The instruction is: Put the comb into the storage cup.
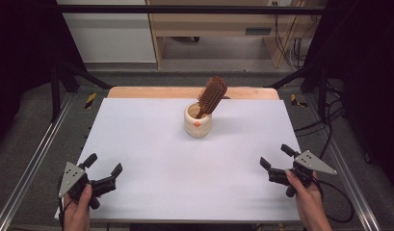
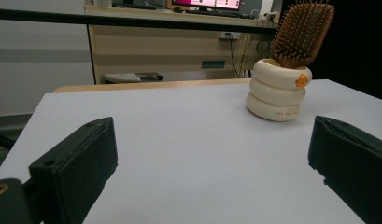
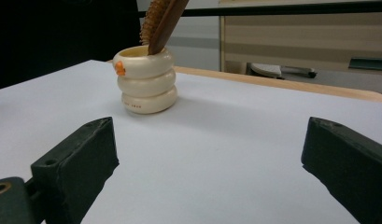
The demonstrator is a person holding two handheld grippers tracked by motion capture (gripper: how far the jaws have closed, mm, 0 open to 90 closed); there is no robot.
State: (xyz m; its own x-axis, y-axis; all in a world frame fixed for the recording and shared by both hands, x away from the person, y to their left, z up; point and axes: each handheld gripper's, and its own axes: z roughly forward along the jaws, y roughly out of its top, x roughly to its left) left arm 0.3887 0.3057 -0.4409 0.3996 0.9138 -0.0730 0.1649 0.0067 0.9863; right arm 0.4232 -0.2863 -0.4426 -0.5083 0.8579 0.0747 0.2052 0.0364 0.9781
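A cream ringed cup point(image 1: 197, 123) point(image 2: 278, 91) point(image 3: 145, 82) with a small orange mark stands upright near the far middle of the white table point(image 1: 151, 163). A brown wooden hairbrush point(image 1: 211, 96) point(image 2: 302, 33) point(image 3: 161, 18) leans in it, handle down, bristle head tilted to the right in the high view. My left gripper point(image 1: 104, 165) point(image 2: 212, 163) rests open near the front left corner, nothing between its jaws. At the front right, my right gripper point(image 1: 276, 156) point(image 3: 209, 163) is open too, well short of the cup.
A wooden strip point(image 1: 151, 91) runs along the table's far edge. Metal frame rails point(image 1: 35, 159) flank both sides. Beyond the table stand a wooden desk point(image 2: 170, 46) and cables point(image 1: 291, 43). A cable point(image 1: 341, 197) trails from my right gripper.
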